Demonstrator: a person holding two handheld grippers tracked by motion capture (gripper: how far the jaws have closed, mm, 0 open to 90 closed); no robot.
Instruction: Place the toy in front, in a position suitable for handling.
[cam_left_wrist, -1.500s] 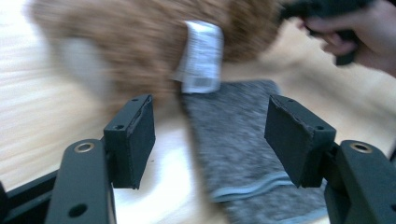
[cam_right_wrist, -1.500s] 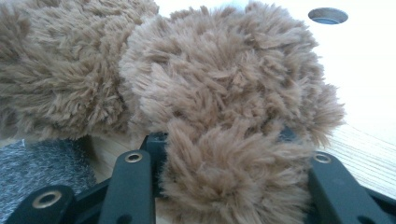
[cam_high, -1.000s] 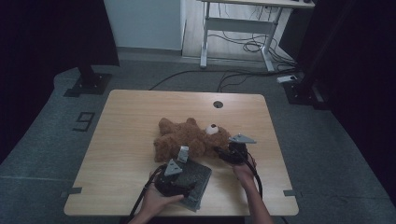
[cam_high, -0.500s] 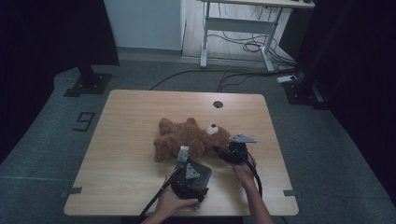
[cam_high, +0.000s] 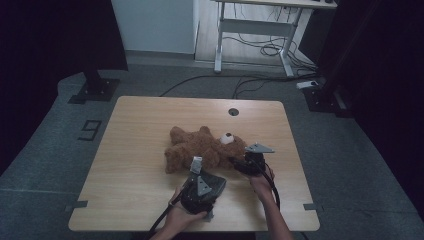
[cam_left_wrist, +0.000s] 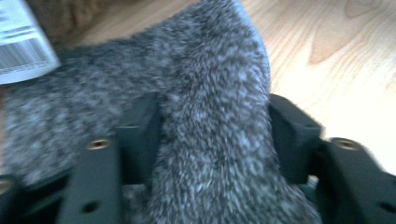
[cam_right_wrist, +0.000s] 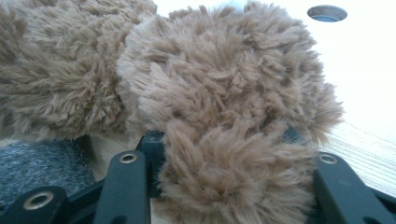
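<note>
A brown teddy bear (cam_high: 200, 147) lies on its back in the middle of the wooden table (cam_high: 140, 130). My right gripper (cam_high: 239, 162) is at its right side, shut on a furry brown limb (cam_right_wrist: 233, 177) that bulges out between the jaws. My left gripper (cam_high: 197, 171) is at the bear's near side. Its jaws have just been closing, and a fold of grey fuzzy cloth (cam_left_wrist: 210, 70) is pinched between both pads. A white barcode label (cam_left_wrist: 21, 44) hangs beside that cloth. The same grey cloth (cam_right_wrist: 42, 163) lies under the bear in the right gripper view.
A round cable hole (cam_high: 233, 111) sits near the table's far edge. Bare wood extends to the left of the bear and along the far side. A desk frame with cables (cam_high: 260, 45) stands on the floor behind the table.
My left gripper has shifted a little to the right and lower, toward the bear, and its jaws have come in on the grey cloth. The right gripper and the bear have stayed put.
</note>
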